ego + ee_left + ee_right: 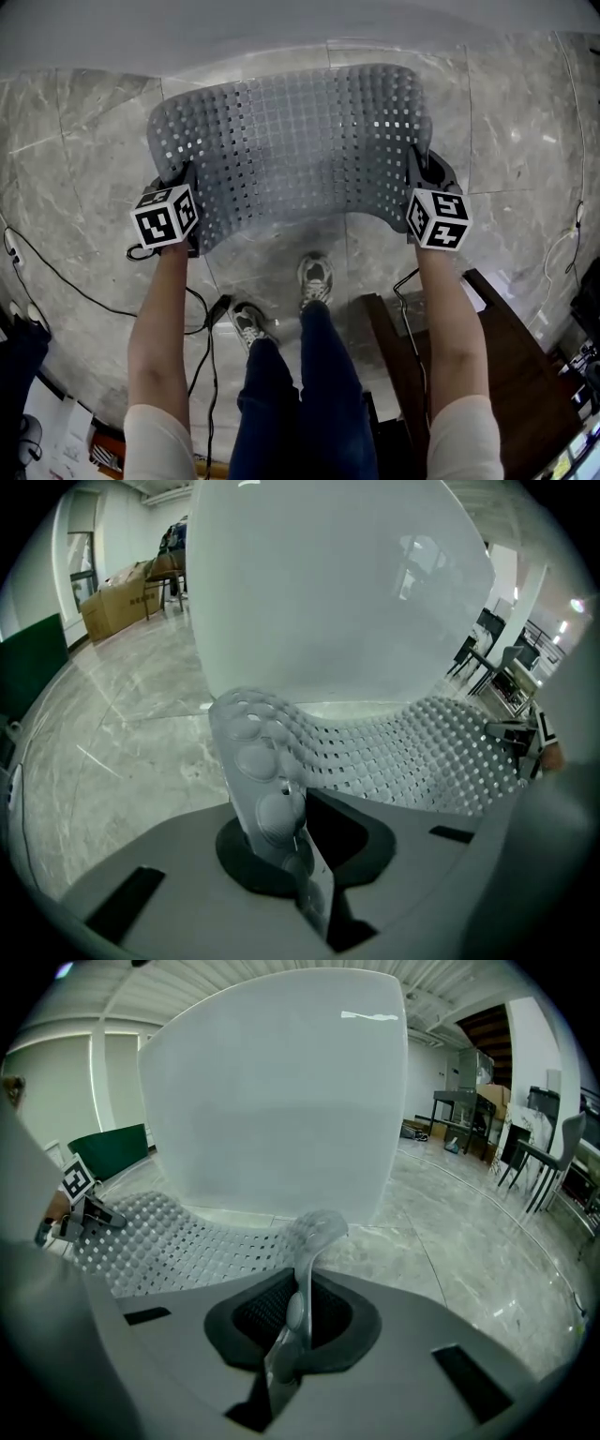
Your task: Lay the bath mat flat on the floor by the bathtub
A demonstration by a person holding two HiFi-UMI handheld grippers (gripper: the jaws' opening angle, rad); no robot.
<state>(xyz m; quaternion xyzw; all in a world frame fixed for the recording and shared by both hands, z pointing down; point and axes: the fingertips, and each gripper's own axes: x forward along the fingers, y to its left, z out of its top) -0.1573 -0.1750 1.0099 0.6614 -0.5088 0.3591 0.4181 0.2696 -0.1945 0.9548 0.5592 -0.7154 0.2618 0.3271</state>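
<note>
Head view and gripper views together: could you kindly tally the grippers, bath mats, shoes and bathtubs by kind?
grippers: 2, the left gripper and the right gripper, each shut on an edge of the mat
bath mat: 1
shoes: 2
bathtub: 1
Total: 6

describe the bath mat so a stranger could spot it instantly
Find the white bathtub and the grey marble floor before it. Above that floor, stretched between the left hand-held gripper and the right hand-held gripper, hangs the bath mat. It is the only grey sheet dotted with a grid of holes and studs.
</note>
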